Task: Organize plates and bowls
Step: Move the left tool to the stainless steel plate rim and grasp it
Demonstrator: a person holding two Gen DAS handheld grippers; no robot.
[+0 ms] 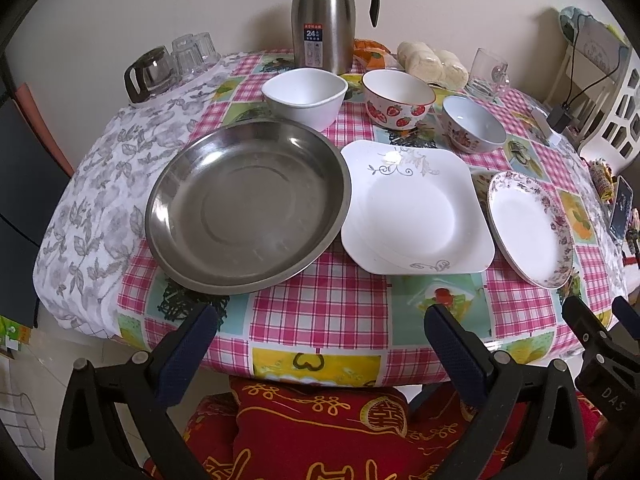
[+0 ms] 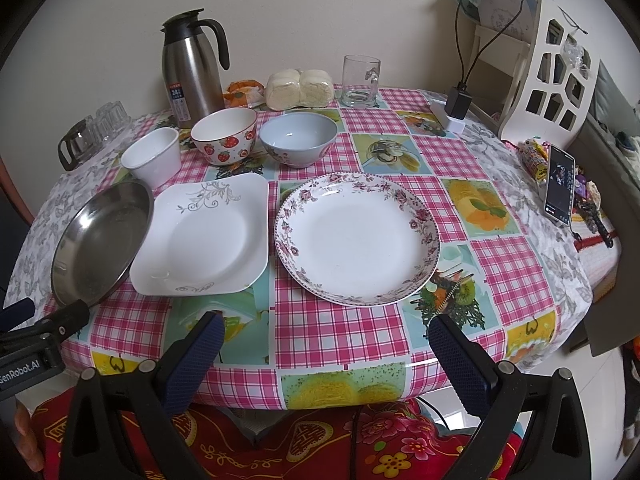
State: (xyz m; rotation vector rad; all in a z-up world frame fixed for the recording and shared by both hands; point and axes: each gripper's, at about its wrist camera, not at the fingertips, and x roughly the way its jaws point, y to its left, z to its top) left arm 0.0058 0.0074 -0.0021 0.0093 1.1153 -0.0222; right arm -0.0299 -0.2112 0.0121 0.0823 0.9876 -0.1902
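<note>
Three plates lie in a row on the checked tablecloth: a round steel plate [image 1: 246,206] [image 2: 100,240] at left, a square white plate [image 1: 416,210] [image 2: 204,236] in the middle, a floral-rimmed round plate [image 1: 528,228] [image 2: 356,240] at right. Behind them stand a plain white bowl [image 1: 306,96] [image 2: 152,158], a strawberry bowl [image 1: 398,100] [image 2: 224,136] and a blue-grey floral bowl [image 1: 474,124] [image 2: 298,140]. My left gripper [image 1: 320,356] hangs open before the table's front edge, below the steel and square plates. My right gripper [image 2: 326,356] is open too, below the floral plate. Both hold nothing.
A steel thermos jug [image 1: 324,16] [image 2: 192,68], a glass mug [image 2: 360,80], wrapped buns [image 2: 300,90], upturned glasses and a glass pot [image 1: 150,72] line the table's back. A phone [image 2: 560,184] leans at the right edge. A white chair [image 2: 552,68] stands at right. A red cushion [image 1: 320,432] lies below.
</note>
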